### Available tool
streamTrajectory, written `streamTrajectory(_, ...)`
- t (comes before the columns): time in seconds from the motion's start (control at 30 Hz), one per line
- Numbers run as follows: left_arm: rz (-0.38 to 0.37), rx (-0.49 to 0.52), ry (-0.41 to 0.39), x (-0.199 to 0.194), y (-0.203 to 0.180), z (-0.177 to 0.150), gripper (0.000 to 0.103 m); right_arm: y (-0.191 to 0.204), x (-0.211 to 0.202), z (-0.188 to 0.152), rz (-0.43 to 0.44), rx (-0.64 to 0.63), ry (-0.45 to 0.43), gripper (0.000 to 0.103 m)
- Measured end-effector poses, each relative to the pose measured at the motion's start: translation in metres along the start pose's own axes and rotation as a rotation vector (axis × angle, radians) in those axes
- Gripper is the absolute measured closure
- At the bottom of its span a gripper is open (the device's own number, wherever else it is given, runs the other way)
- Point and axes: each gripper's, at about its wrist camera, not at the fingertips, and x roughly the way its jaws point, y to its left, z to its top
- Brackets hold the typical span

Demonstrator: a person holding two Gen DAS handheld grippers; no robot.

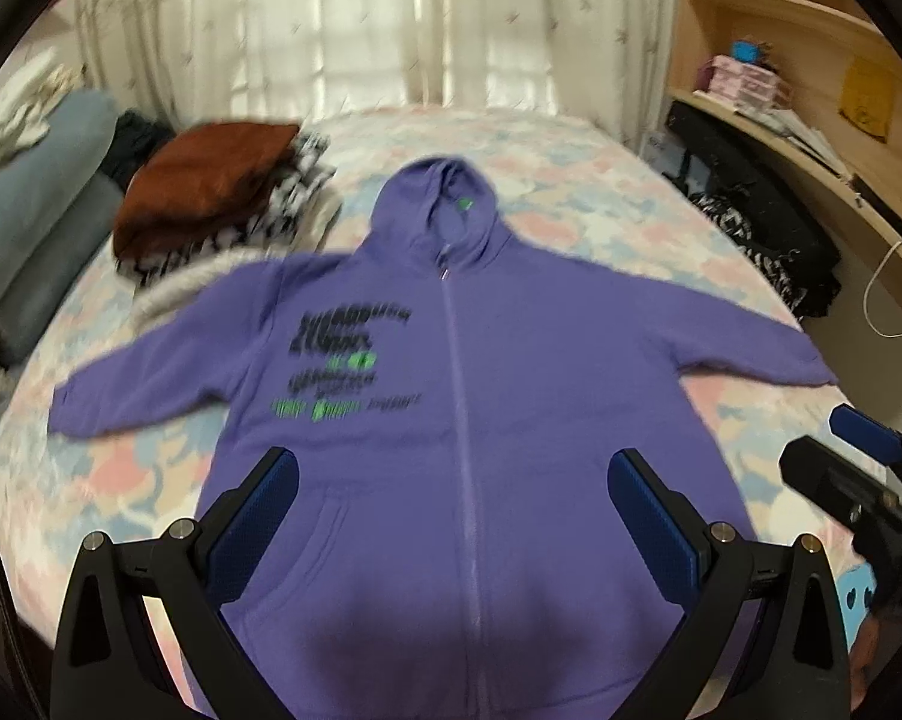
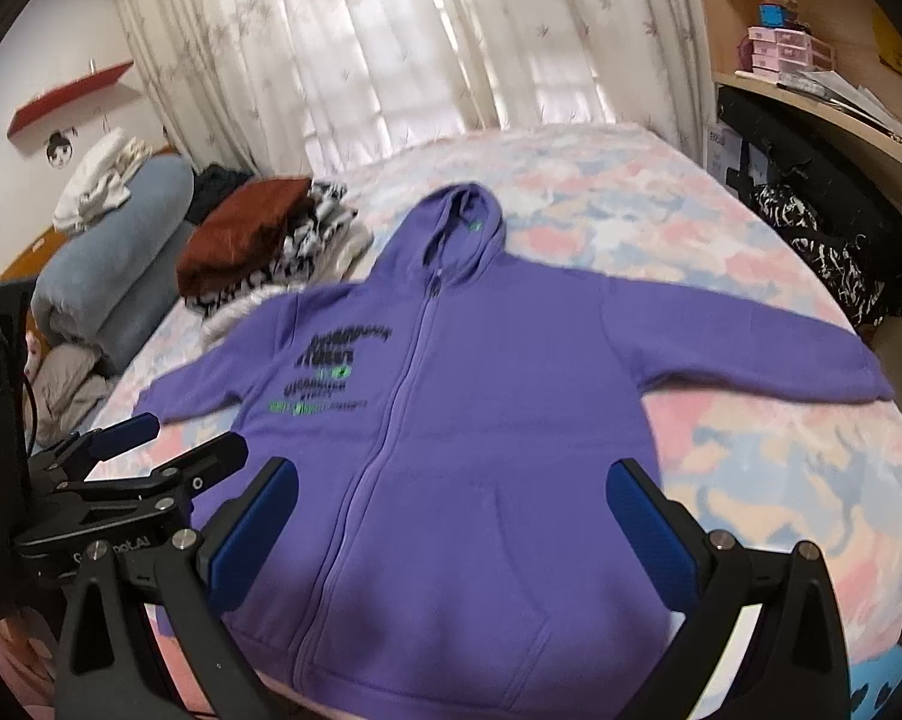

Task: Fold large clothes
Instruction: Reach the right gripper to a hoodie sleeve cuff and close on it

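Left wrist — hoodie [image 1: 481,420] flat, sleeves spread

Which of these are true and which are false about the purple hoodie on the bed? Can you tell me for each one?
1. The purple hoodie lies spread flat with both sleeves out. True.
2. Its zipper is wide open. False: it is zipped up to the neck.
3. The left gripper is clamped on the hoodie. False: its jaws are open and hold nothing.
4. The right gripper is open too. True.
5. A brown garment tops the pile of clothes beside the hood. True.
6. The hood is folded down over the chest. False: it lies flat above the collar.
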Motion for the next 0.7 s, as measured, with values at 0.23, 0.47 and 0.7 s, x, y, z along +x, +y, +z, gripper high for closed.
streamTrajectory(0.23, -0.082, 0.069, -0.05, -0.002, -0.038, 0.058, 0.001, -0.055, -0.019, 0.041, -0.061, 0.068, -0.102, 0.0)
streamTrajectory(0.47, -0.133, 0.109, -0.12, 0.004, -0.09, 0.119, 0.001, -0.11, -0.049, 0.083, -0.2, 0.053, -0.213, 0.0)
streamTrajectory(0.7, -0.14, 0.152, -0.209, 0.023, -0.157, 0.168, 0.001, -0.182, -0.053, 0.117, -0.411, 0.091, -0.212, 0.0)
